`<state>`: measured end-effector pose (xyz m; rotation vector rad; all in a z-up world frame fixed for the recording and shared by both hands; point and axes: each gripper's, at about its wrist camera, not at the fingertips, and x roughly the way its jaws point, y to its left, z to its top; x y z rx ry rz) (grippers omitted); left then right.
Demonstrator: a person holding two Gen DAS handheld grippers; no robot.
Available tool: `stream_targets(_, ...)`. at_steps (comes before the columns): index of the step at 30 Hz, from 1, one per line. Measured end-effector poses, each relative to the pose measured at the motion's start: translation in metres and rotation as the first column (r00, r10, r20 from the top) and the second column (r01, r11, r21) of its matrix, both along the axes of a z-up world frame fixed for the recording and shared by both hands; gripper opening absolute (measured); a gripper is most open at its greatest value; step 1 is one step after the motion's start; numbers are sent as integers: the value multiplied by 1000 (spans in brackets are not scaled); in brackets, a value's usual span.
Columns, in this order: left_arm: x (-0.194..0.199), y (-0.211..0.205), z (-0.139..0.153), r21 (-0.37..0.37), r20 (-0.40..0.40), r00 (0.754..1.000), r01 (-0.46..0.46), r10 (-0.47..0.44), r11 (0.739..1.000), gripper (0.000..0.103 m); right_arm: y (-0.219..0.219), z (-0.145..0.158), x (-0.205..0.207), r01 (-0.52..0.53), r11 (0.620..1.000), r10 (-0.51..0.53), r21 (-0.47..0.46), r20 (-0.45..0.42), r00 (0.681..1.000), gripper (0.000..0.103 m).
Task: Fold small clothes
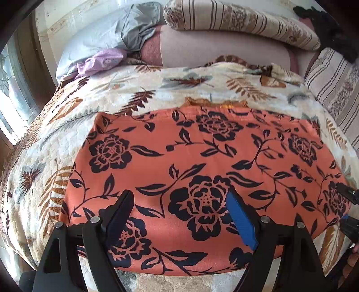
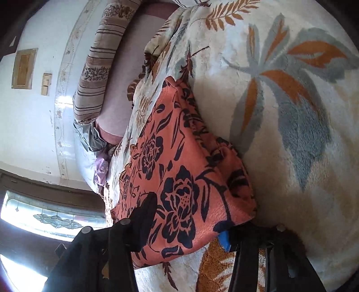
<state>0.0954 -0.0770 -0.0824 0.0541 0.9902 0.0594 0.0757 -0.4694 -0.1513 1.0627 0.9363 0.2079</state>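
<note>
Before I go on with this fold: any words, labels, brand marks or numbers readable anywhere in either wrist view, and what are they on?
None: no readable text in either view.
Orange floral garment: printed black roses only, no tag or label showing.
Leaf-patterned blanket: pattern only.
Striped pillow: stripes and flower motifs, no lettering.
Wall plates in the right wrist view: no markings visible.

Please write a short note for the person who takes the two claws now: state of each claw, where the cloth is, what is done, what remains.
Left claw: open, above the near edge of the orange flowered cloth, holding nothing.
Right claw: the cloth's corner lies between its fingers; a firm grip cannot be confirmed.
Cloth: spread flat on the leaf-pattern blanket.
Done: cloth laid out.
Left: grip the near edge, fold.
</note>
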Motion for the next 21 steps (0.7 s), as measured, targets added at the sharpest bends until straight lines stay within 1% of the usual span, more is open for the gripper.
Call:
stream_targets(1, 6, -3, -11, 19, -49, 999, 4, -3, 1000, 84, 0, 0, 0, 0, 1000, 0, -1, 2, 1000, 54)
stream_targets(2, 8, -5, -21, 36, -80, 997, 5, -2, 999, 85, 1, 0, -1, -1, 1000, 1, -2, 6, 1000, 55)
stream_targets(3, 7, -6, -22, 43, -56, 998, 0, 3, 999, 88, 1, 0, -1, -1, 1000, 1, -1, 10, 1000, 56)
stream_targets(4, 5, -7, -21, 51, -45, 999, -7, 9, 999, 88, 1, 0, -1, -1, 1000, 1, 2, 12, 1000, 56)
stream_targets(8, 5, -7, -20, 44, -62, 998, -15, 18, 999, 88, -2, -2, -2, -2, 1000, 2, 17, 17, 1000, 56)
stream_targets(17, 3, -8, -22, 45, -63, 998, -12, 14, 999, 88, -1, -2, -4, -1, 1000, 0, 8, 25, 1000, 56)
stream_targets(21, 4, -7, -16, 40, -75, 997, -8, 11, 999, 88, 0, -2, -3, 0, 1000, 0, 7, 27, 1000, 58)
